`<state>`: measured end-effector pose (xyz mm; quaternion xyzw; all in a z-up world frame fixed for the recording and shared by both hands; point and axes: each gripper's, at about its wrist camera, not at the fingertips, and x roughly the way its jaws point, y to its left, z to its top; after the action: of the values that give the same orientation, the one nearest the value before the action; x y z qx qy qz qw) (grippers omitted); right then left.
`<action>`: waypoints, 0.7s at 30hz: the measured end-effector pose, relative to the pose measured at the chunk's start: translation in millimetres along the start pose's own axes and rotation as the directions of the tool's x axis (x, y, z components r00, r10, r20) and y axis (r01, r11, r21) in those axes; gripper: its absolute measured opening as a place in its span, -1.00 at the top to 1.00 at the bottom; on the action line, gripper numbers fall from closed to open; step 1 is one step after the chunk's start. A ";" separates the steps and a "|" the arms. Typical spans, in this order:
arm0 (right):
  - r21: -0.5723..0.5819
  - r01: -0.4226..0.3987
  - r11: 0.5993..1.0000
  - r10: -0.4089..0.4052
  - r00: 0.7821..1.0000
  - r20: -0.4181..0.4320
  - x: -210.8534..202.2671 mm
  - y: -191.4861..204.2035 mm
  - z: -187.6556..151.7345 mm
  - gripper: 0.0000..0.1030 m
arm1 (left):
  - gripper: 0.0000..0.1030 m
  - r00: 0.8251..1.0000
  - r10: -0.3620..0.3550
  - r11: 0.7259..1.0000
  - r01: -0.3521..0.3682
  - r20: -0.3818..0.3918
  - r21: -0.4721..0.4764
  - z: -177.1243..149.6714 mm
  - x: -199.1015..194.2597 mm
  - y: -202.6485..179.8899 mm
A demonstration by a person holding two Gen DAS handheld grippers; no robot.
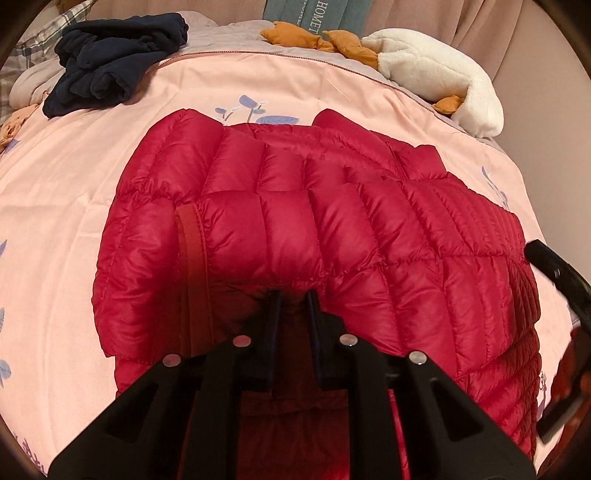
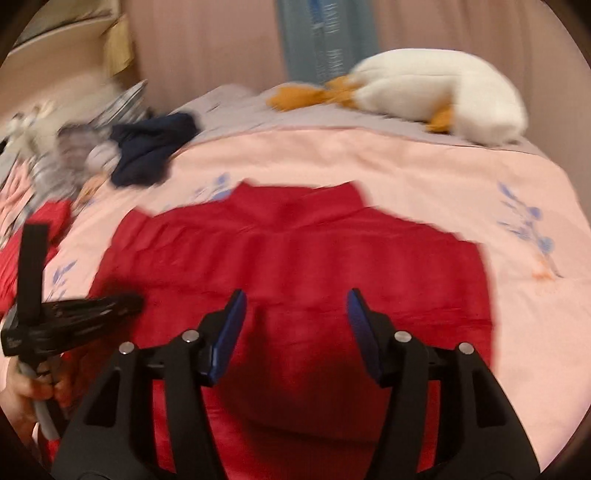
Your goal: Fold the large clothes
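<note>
Red quilted jacket (image 1: 295, 206) is pinched by the left gripper (image 1: 293, 295); right gripper (image 2: 293, 299) gapes empty; cushion (image 1: 317, 14) reads "HOME".

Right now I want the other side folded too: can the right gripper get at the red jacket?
Probably yes: the right gripper hangs open right over the red jacket, with nothing between them.

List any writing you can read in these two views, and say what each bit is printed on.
"HOMET": white capitals running vertically down the teal cushion against the headboard, left wrist view; the word is cut off by the goose plush's orange feet.
More pale lettering on the panel beside it, same cushion: too partial to read.
Right wrist view: the cushion's lettering is blurred, unreadable.
Red down jacket: no label shows.
</note>
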<state>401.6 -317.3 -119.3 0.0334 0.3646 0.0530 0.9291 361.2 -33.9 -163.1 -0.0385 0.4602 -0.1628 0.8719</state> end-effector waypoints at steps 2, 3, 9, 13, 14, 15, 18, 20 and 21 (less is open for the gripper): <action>-0.062 0.033 0.998 -0.037 0.998 -0.056 20.2 15.6 -6.2 -0.14 | 0.67 1.000 0.008 1.000 -0.008 0.004 0.002 -0.9 -0.2 -1.5; -0.086 0.062 0.994 -0.070 0.993 -0.099 33.5 20.2 -11.1 -0.17 | 0.67 1.000 0.013 1.000 -0.013 0.005 0.005 -1.4 -0.3 -2.4; -0.073 0.092 0.993 -0.100 0.987 -0.126 39.2 19.7 -13.4 -0.16 | 0.67 1.000 0.012 1.000 -0.012 0.009 0.007 -2.6 0.2 -3.2; -0.073 0.069 0.995 -0.073 0.996 -0.058 19.4 30.4 -17.0 -0.20 | 0.67 1.000 0.011 1.000 -0.011 0.016 0.013 -3.5 0.4 -2.9; -0.078 0.075 0.994 -0.081 0.994 -0.078 23.9 31.4 -20.3 -0.21 | 0.67 1.000 0.011 1.000 -0.011 0.017 0.012 -3.7 0.4 -2.6; -0.094 0.097 0.991 -0.106 0.989 -0.103 31.8 33.3 -24.6 -0.23 | 0.67 1.000 0.011 1.000 -0.011 0.018 0.012 -3.6 0.5 -2.5; -0.089 0.103 0.991 -0.114 0.985 -0.130 39.2 34.5 -29.7 -0.24 | 0.67 1.000 0.021 1.000 -0.021 0.013 0.010 -3.5 0.5 -4.3; -0.044 0.087 0.995 -0.092 0.987 -0.132 31.3 31.5 -26.8 -0.24 | 0.67 0.999 0.036 0.999 -0.036 0.010 0.010 -3.1 -1.4 -6.9; -0.027 0.076 0.997 -0.079 0.989 -0.127 25.0 31.2 -26.6 -0.24 | 0.67 0.999 0.041 0.999 -0.041 0.010 0.011 -3.3 -3.5 -8.3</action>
<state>399.4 -282.7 -152.5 0.0055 0.4240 0.0230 0.9054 354.6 -40.3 -160.4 -0.0249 0.4559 -0.1471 0.8775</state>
